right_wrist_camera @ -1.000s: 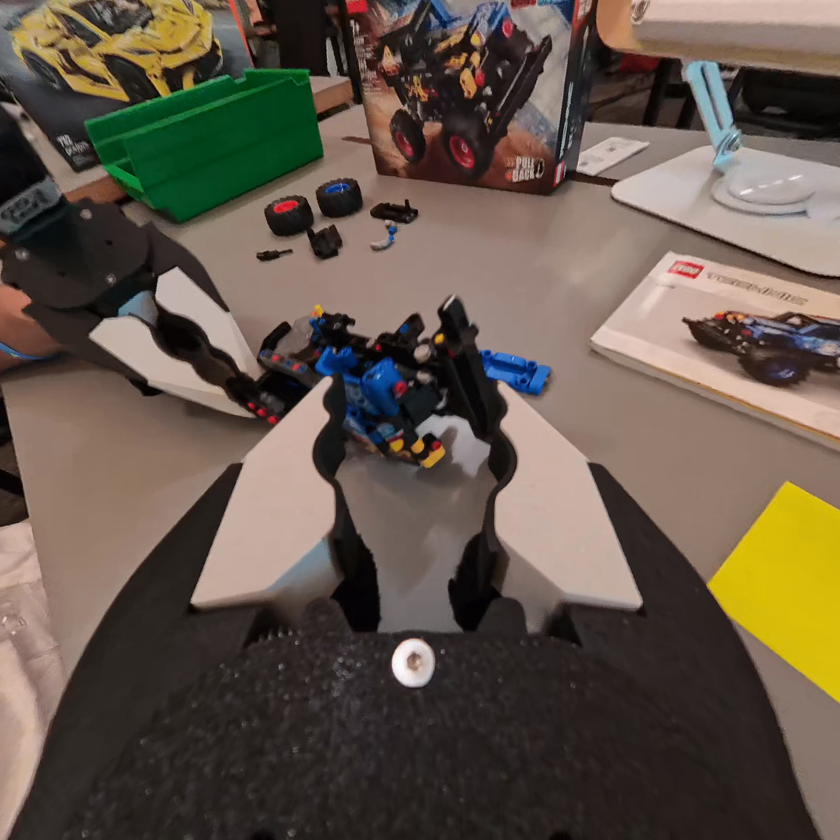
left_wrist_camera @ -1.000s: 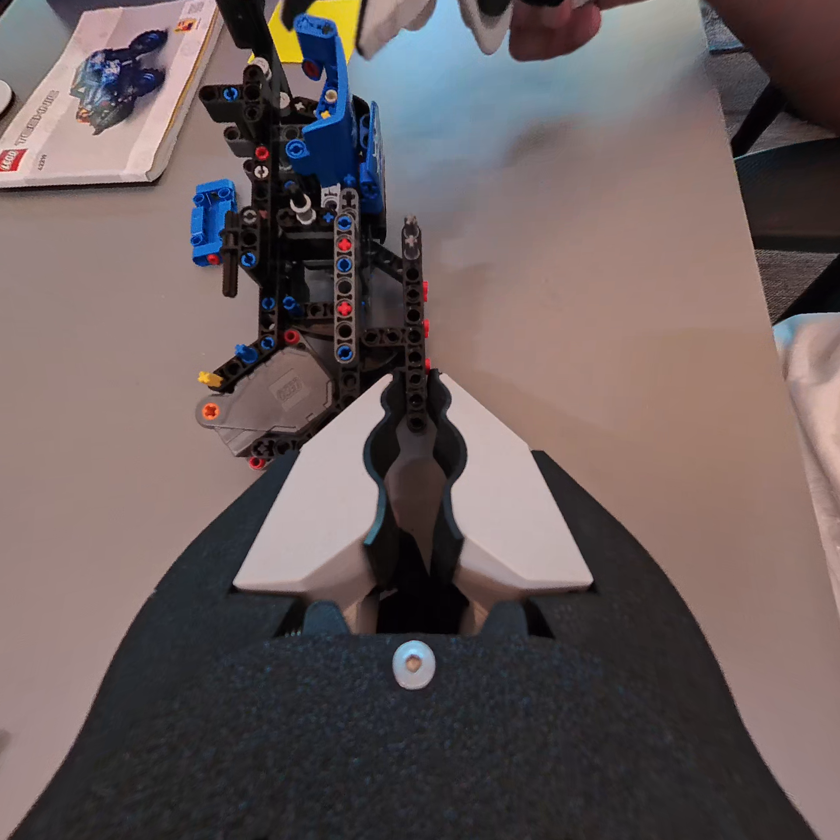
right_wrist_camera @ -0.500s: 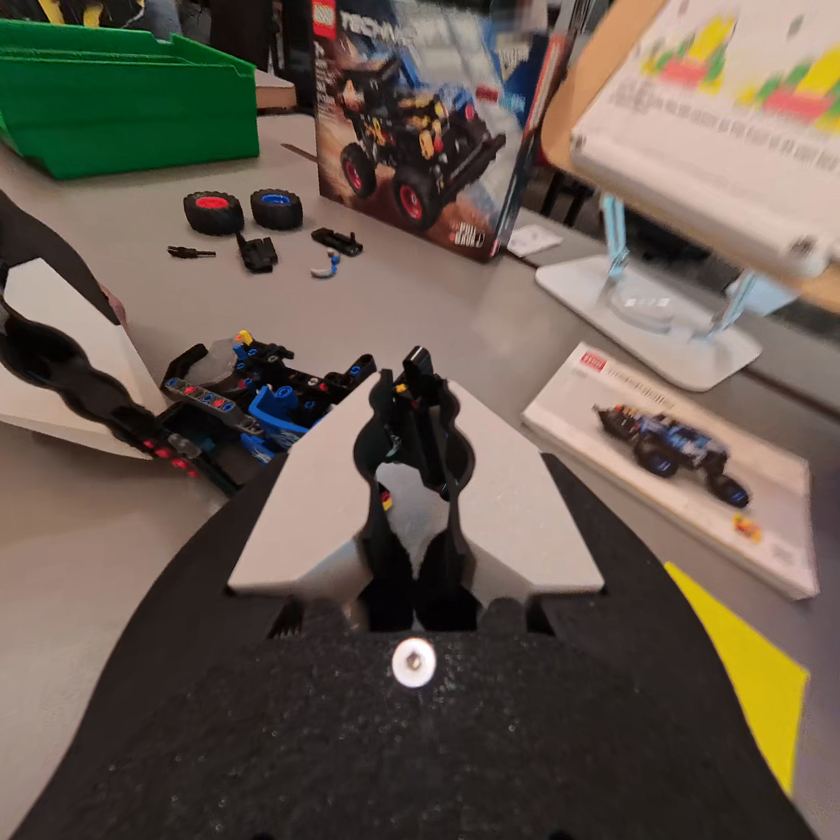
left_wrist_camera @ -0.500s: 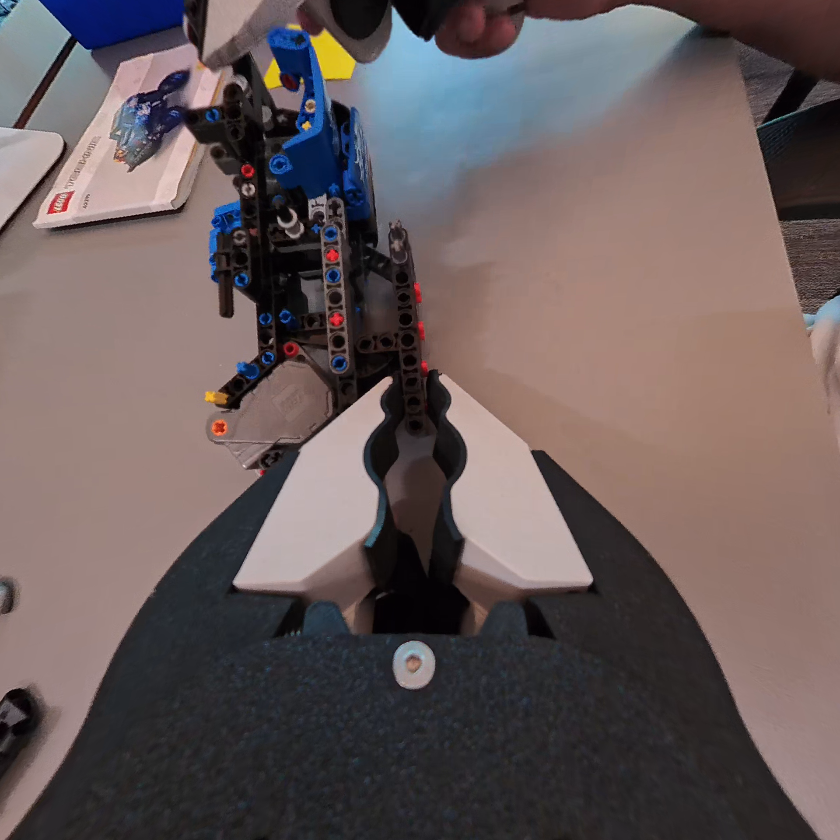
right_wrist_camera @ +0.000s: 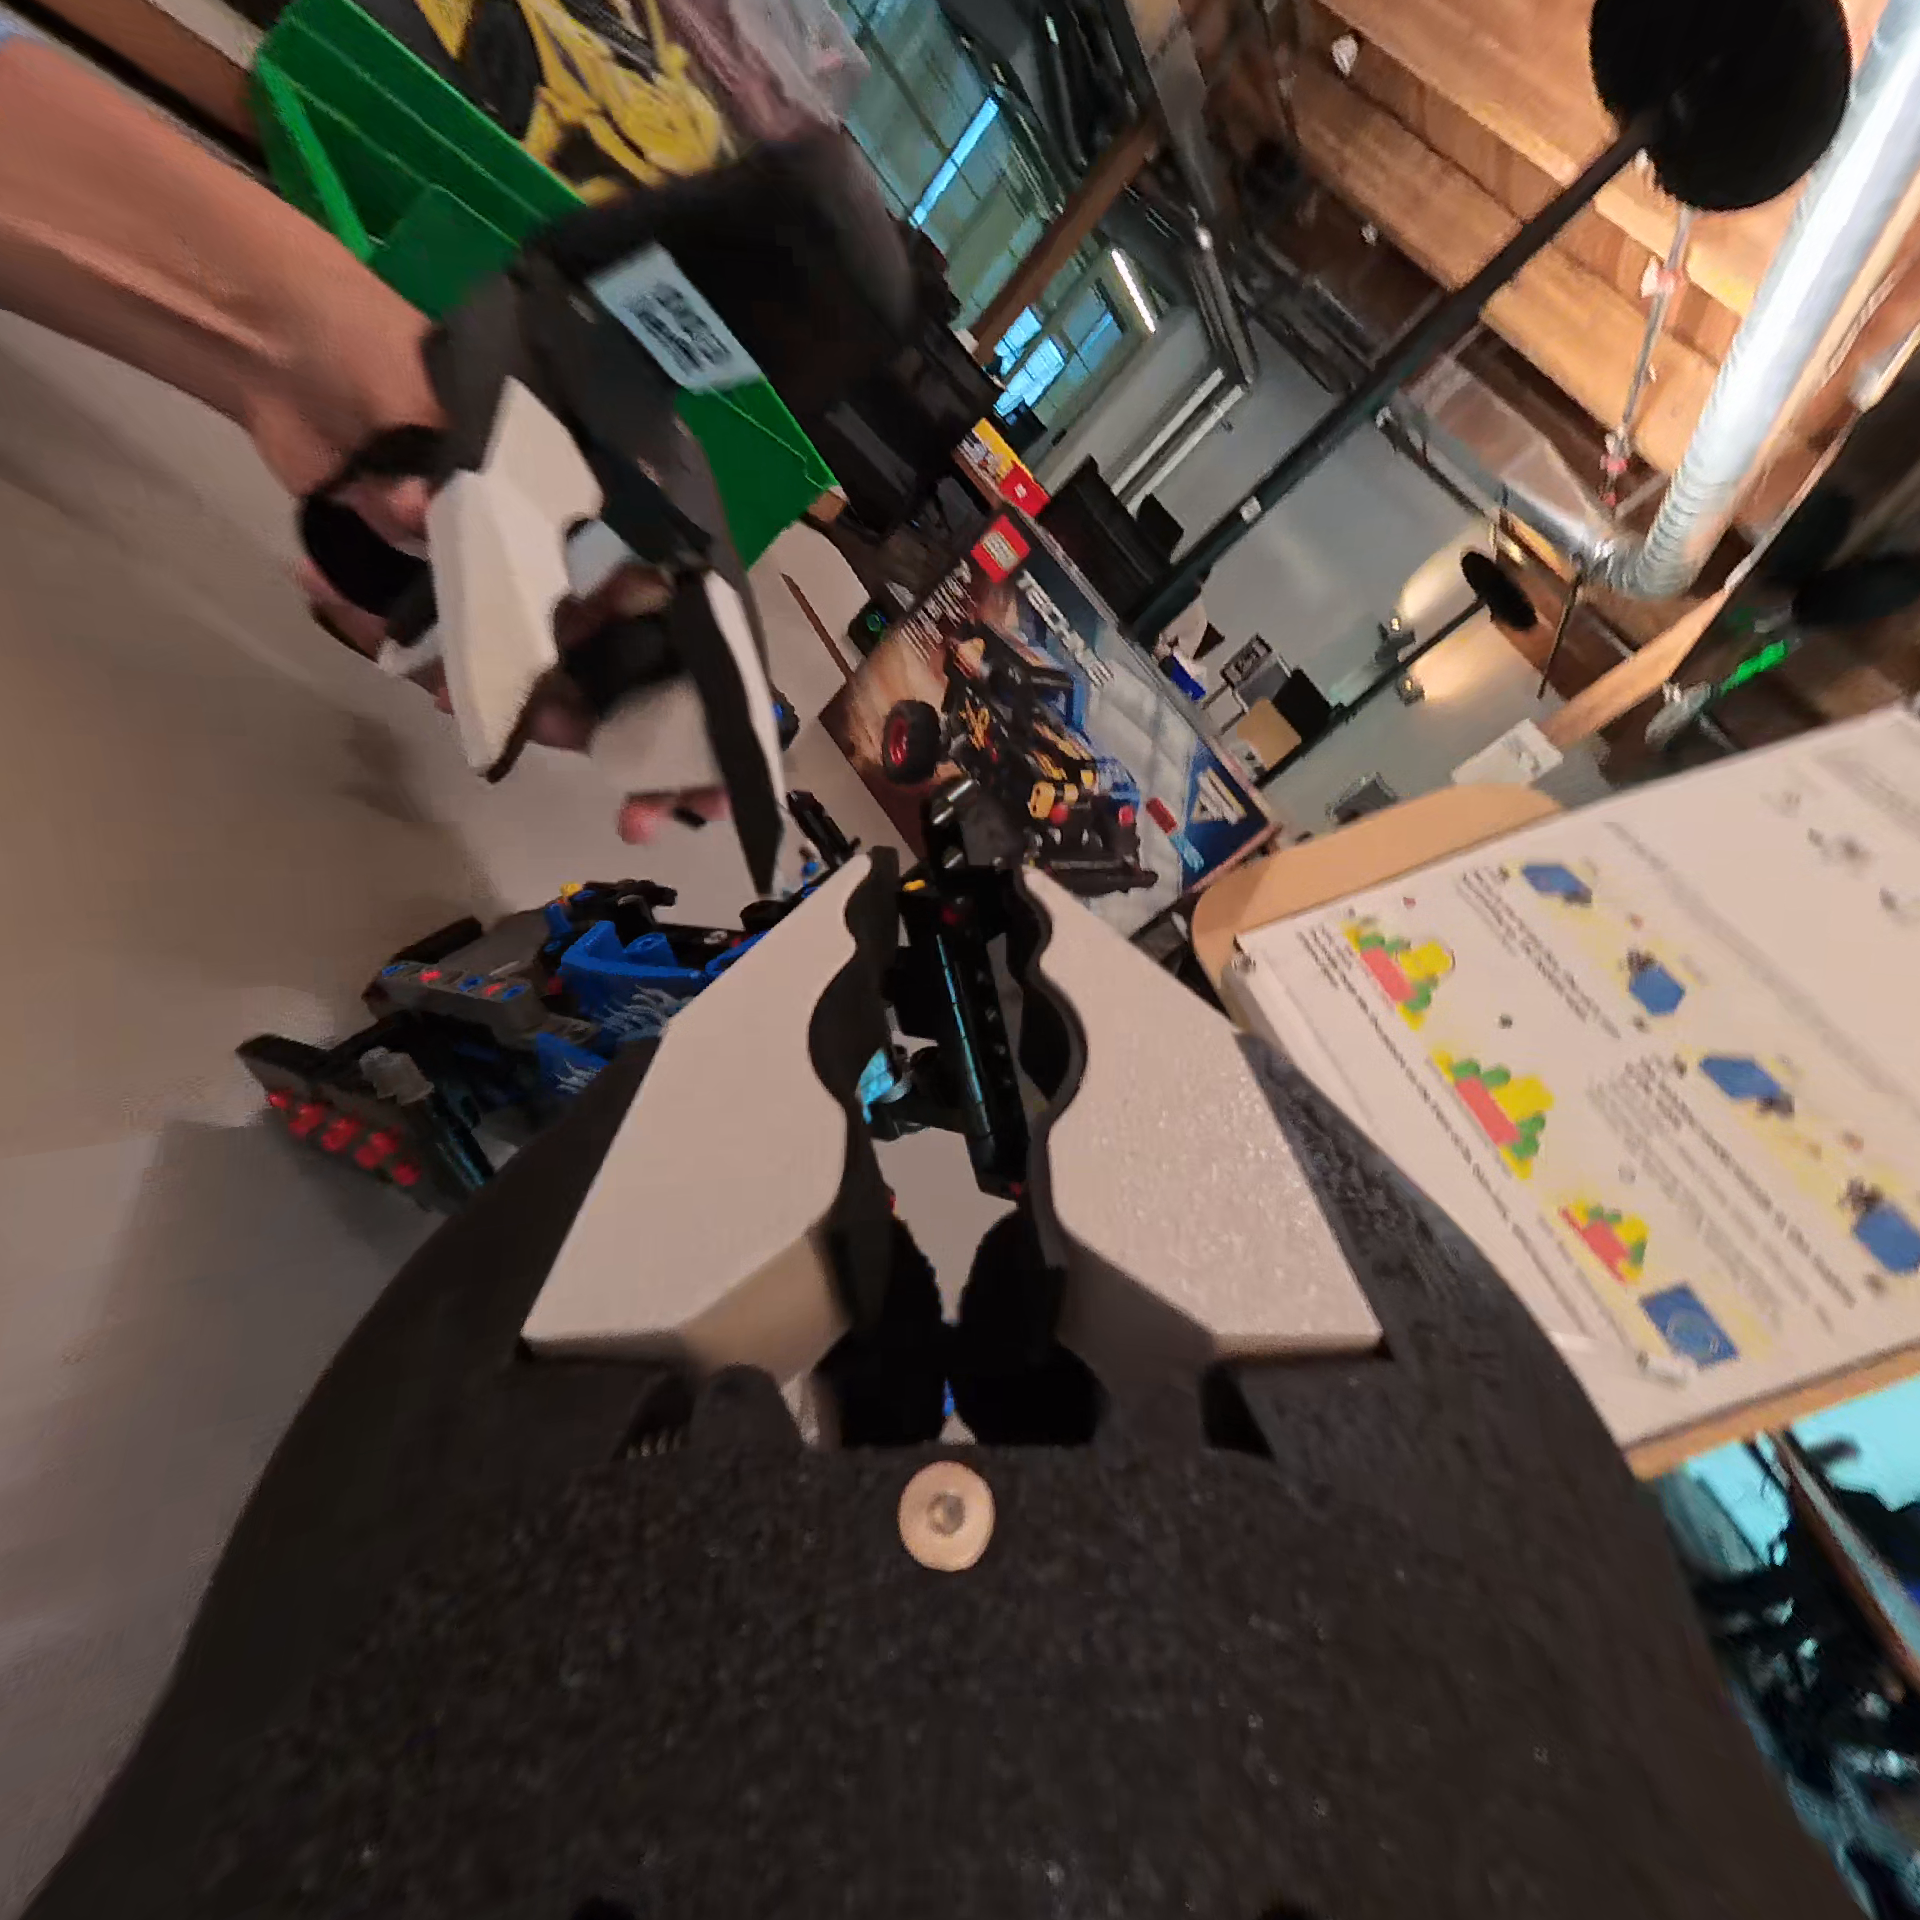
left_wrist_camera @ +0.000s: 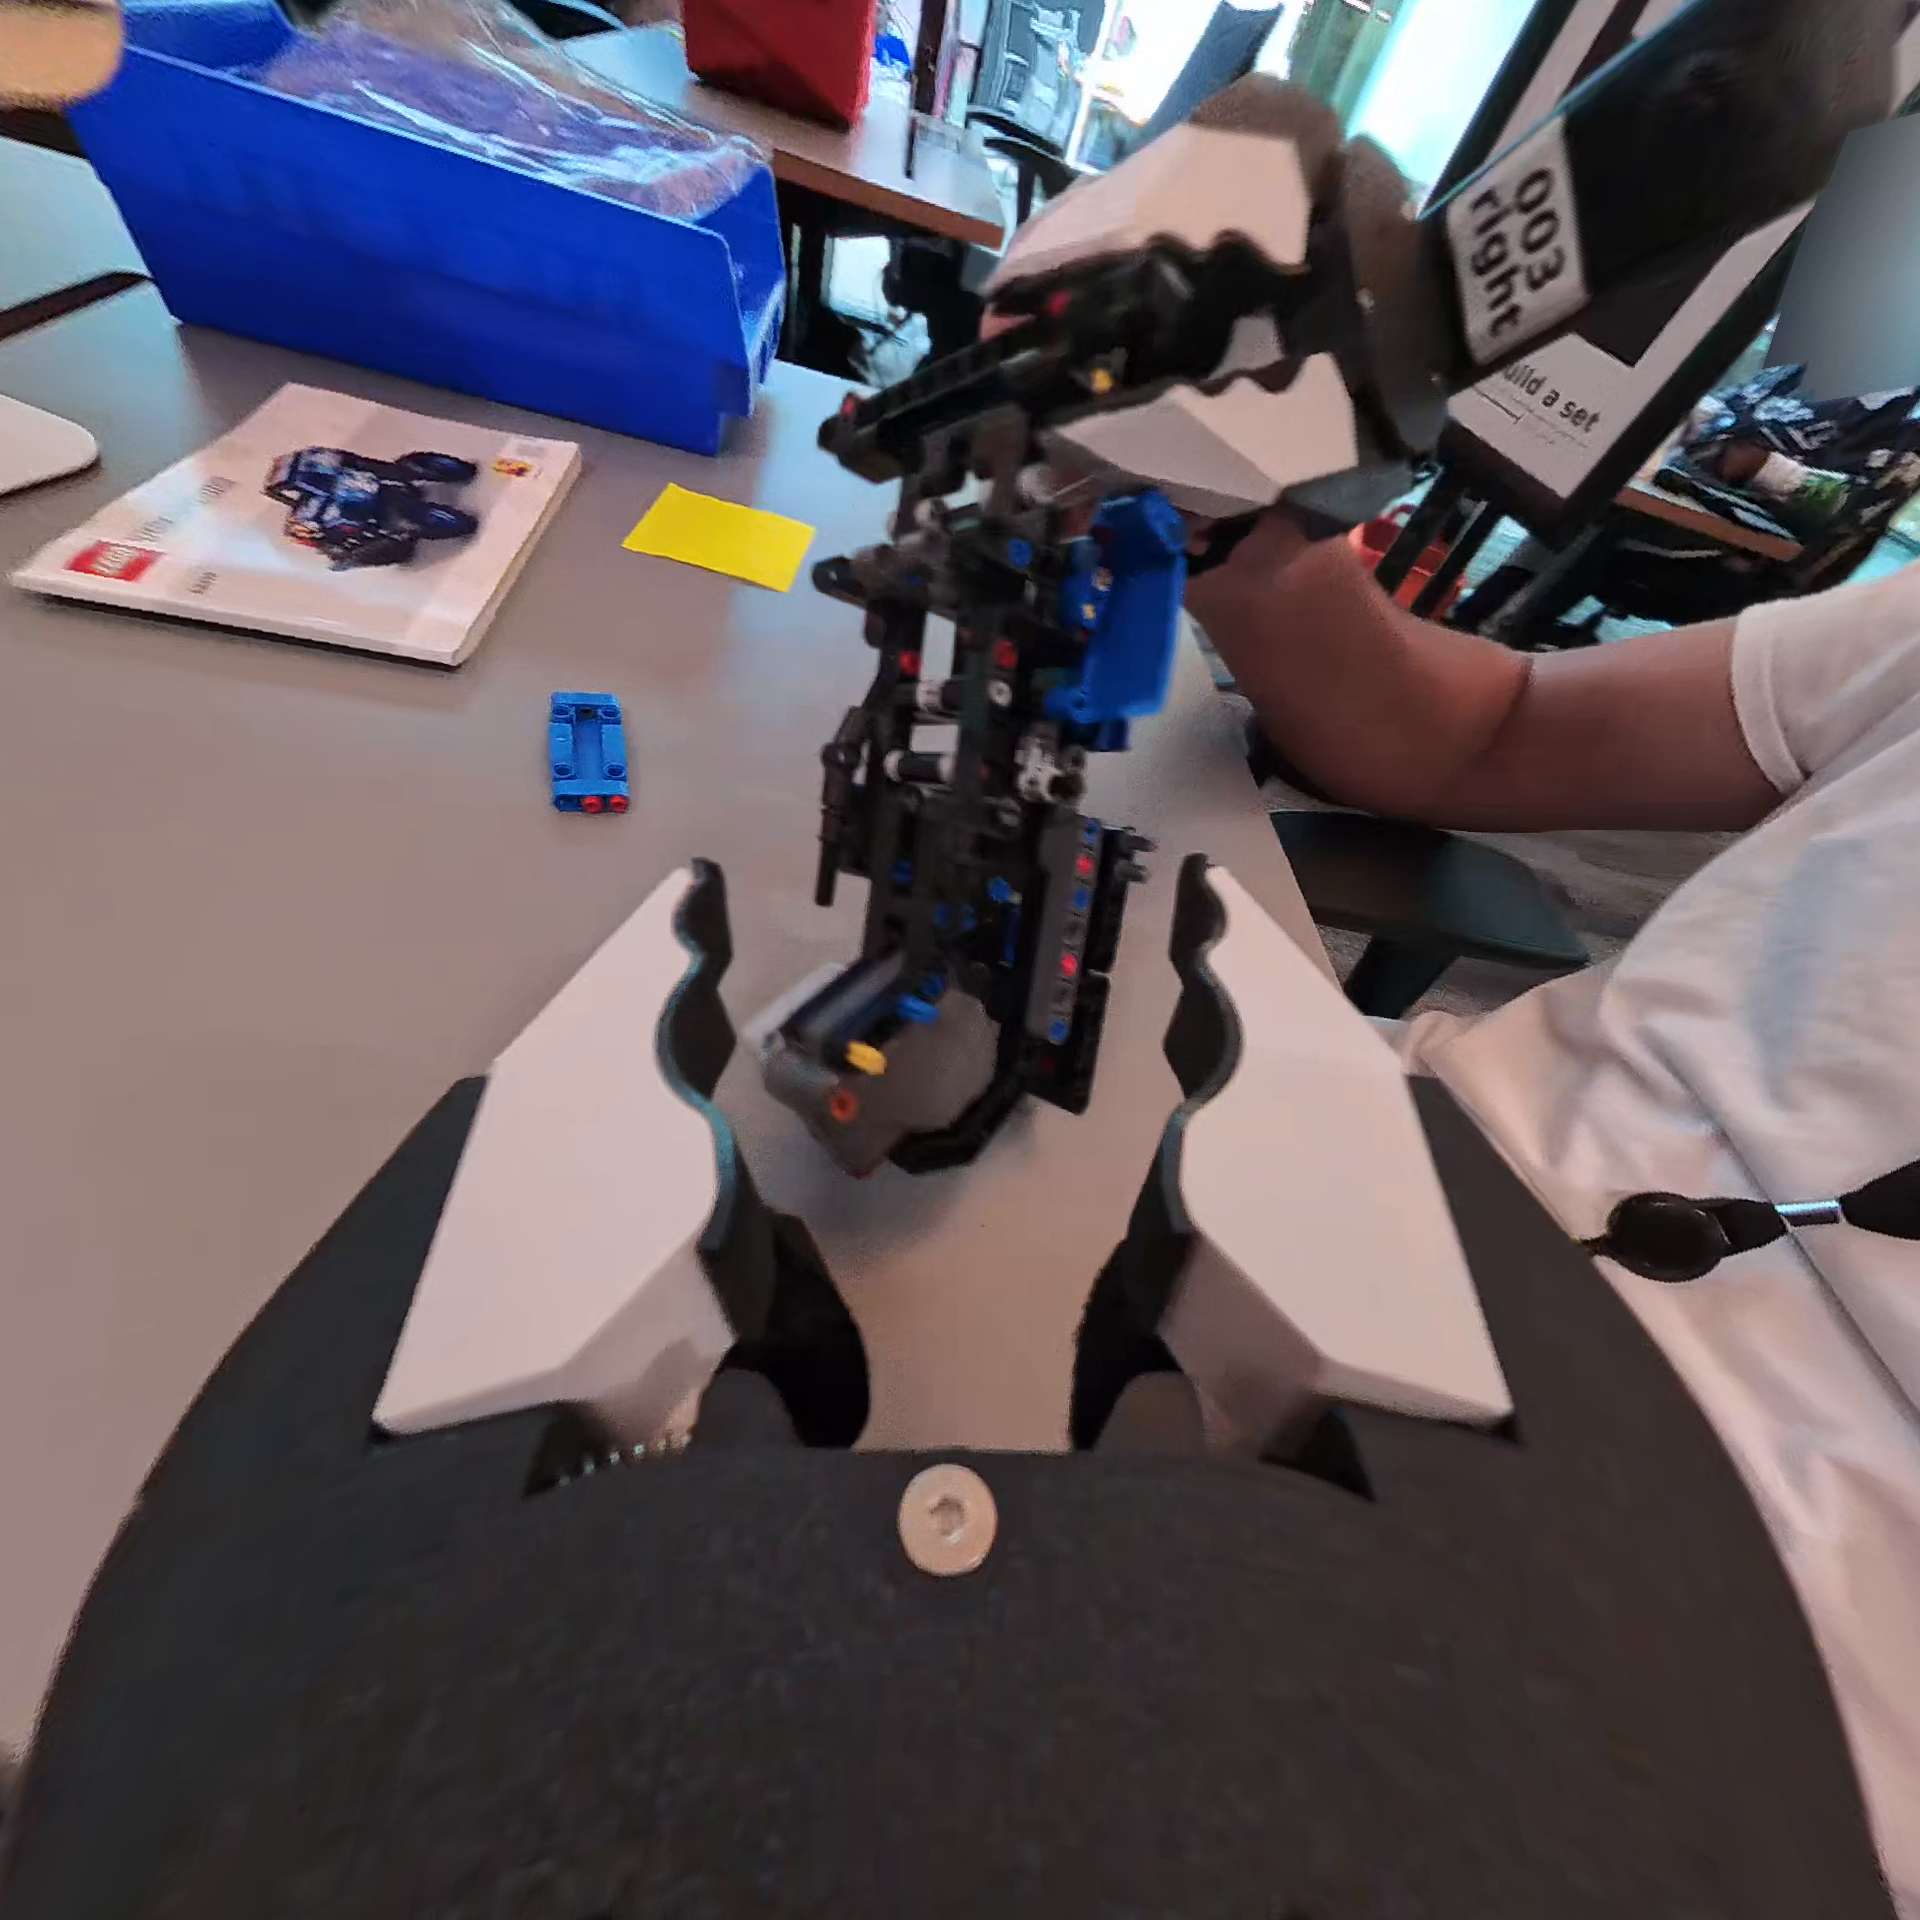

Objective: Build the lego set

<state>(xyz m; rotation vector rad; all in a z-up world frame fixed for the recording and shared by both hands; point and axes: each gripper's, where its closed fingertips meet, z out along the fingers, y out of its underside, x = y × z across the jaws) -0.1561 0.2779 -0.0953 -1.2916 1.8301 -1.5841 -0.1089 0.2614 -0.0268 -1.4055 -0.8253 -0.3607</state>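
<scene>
A partly built black and blue brick model chassis stands on end, tilted, with its grey lower end on or just above the grey table. My right gripper is shut on a black beam at the model's top. In the right wrist view the right gripper clamps that beam, and the rest of the model hangs to the left. My left gripper is open and empty, its fingers on either side of the model's lower part without touching it. The left gripper also shows in the right wrist view.
A small blue piece, an instruction booklet and a yellow note lie on the table, with a blue bin behind. A green bin, a toy-car box and a sheet on a stand are near. A person's arm is at right. The grippers' ends are close to 9 cm from one another.
My left gripper has opened and let go of the model's beam. My right gripper has shut on the top black beam and tipped the model up off the table.
</scene>
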